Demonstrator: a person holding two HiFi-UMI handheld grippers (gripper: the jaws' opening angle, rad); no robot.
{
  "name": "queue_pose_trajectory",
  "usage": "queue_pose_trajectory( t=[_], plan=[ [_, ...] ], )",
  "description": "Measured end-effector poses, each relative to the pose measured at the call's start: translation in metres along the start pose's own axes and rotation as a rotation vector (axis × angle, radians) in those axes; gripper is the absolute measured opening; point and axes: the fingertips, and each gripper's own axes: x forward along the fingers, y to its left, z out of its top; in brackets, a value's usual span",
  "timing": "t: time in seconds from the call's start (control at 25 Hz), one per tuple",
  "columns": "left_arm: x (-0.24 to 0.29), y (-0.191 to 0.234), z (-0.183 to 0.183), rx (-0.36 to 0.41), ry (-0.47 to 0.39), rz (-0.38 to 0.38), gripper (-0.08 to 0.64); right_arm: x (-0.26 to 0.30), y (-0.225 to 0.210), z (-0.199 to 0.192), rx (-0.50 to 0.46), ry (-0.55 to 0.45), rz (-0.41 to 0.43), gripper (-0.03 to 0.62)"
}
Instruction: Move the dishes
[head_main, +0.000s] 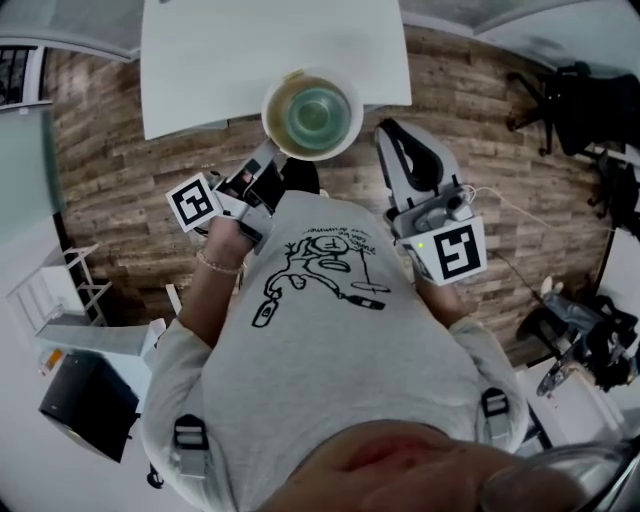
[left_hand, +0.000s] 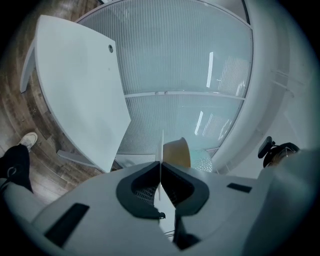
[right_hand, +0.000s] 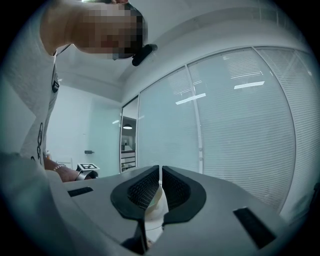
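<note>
While the person stands at the near edge of the smooth white counter (head_main: 230, 60), a nested stack of dishes (head_main: 312, 112) hangs in the air between the two tools, in front of the chest. In the head view it overlaps the counter's edge and the wood-plank floor (head_main: 120, 170). The stack is round and three deep: an outer white dish (head_main: 352, 140) with a thin rim, a matte tan bowl (left_hand: 177, 152) inside it, and a pale green glass bowl (head_main: 318, 115) with a pebbled surface at the centre. The left gripper (head_main: 268, 155) comes in from the lower left. In its own view its black, ribbed fingers (left_hand: 145, 185) are pressed together on the white dish's rim, which shows as a thin upright sliver, with the tan bowl and the green glass just past it. The right gripper (head_main: 388, 135) meets the opposite side of the stack. In its view its cross-hatched fingers (right_hand: 142, 190) pinch the same kind of thin white rim, and a curved cream wall of the dish shows below them. Each tool carries a cube with black-and-white square markers. A ribbed, frosted glass wall (right_hand: 235, 125) fills the background of both gripper views. The person's grey T-shirt (head_main: 330, 380) bears a black line drawing.
</note>
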Motion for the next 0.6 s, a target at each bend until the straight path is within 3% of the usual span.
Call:
queue_pose_trajectory(
  t=[0.6],
  plan=[
    [0.061,0.004,0.104,-0.001,0.009,-0.002,0.009,0.111,-0.048,0.007,-0.034,0.015,0.020,0.040]
  ],
)
